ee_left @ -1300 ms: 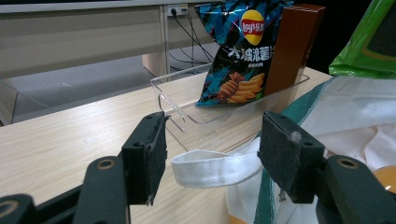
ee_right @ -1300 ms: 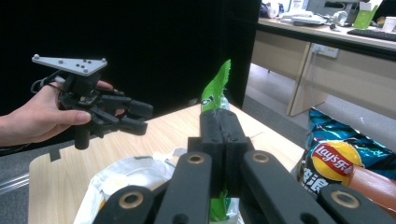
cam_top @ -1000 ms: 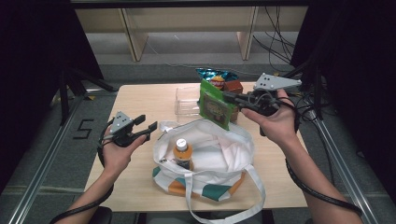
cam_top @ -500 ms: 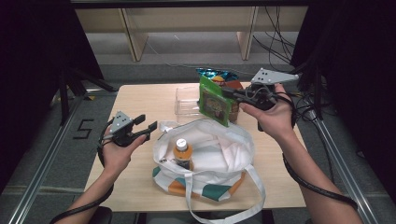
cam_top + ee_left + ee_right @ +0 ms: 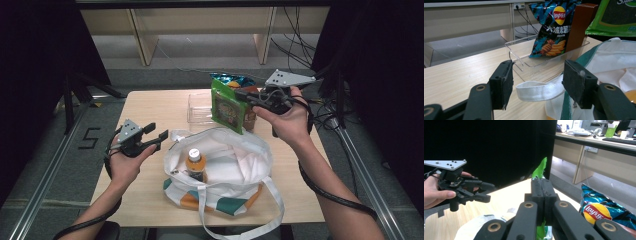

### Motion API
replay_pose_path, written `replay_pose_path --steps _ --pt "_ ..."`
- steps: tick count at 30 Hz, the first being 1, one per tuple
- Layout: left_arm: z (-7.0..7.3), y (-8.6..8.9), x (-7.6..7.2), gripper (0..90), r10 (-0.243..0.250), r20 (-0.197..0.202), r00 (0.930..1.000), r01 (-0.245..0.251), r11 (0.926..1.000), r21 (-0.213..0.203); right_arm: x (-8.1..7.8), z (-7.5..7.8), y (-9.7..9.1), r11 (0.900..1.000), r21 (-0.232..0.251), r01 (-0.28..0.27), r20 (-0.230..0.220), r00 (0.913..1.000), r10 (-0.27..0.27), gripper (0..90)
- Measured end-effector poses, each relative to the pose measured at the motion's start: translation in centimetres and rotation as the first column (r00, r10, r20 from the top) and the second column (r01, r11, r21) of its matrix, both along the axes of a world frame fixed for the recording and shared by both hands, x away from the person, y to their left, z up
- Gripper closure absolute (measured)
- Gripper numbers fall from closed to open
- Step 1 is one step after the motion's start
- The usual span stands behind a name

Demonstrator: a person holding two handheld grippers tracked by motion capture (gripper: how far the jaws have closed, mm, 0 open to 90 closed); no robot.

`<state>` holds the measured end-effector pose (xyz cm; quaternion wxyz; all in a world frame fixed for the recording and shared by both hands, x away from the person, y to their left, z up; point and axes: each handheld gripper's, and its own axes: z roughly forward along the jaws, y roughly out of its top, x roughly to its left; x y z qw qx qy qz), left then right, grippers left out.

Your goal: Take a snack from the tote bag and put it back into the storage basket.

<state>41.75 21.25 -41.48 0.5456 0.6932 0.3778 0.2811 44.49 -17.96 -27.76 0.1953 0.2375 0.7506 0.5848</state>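
Observation:
A green snack packet (image 5: 227,106) hangs in the air over the far rim of a white tote bag (image 5: 235,170), with my right gripper (image 5: 241,95) shut on its top edge. In the right gripper view the jaws (image 5: 541,187) are pressed together on the green packet (image 5: 539,170). My left gripper (image 5: 156,131) stands open at the bag's left side. In the left gripper view the bag's white strap (image 5: 539,90) lies between the open pads (image 5: 504,81), untouched. A bottle with an orange cap (image 5: 195,162) stands inside the bag.
A clear plastic tray (image 5: 199,107) sits at the back of the wooden table (image 5: 150,107). It holds a blue Lay's chips bag (image 5: 551,32) and a brown box (image 5: 579,27). The table's left half is bare wood. Cables trail off the right side.
My right gripper has lifted the green packet slightly up and toward the back. The left gripper, the bag and the bottle have stayed put.

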Motion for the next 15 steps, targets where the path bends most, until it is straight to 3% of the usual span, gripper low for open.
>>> replay_pose_path --steps 15 --pt "0.0 0.0 0.0 40.7 -0.002 -0.001 1.0 0.002 1.0 -0.001 1.4 0.2 0.5 0.9997 0.01 0.021 -0.005 0.9998 -0.021 90.0"
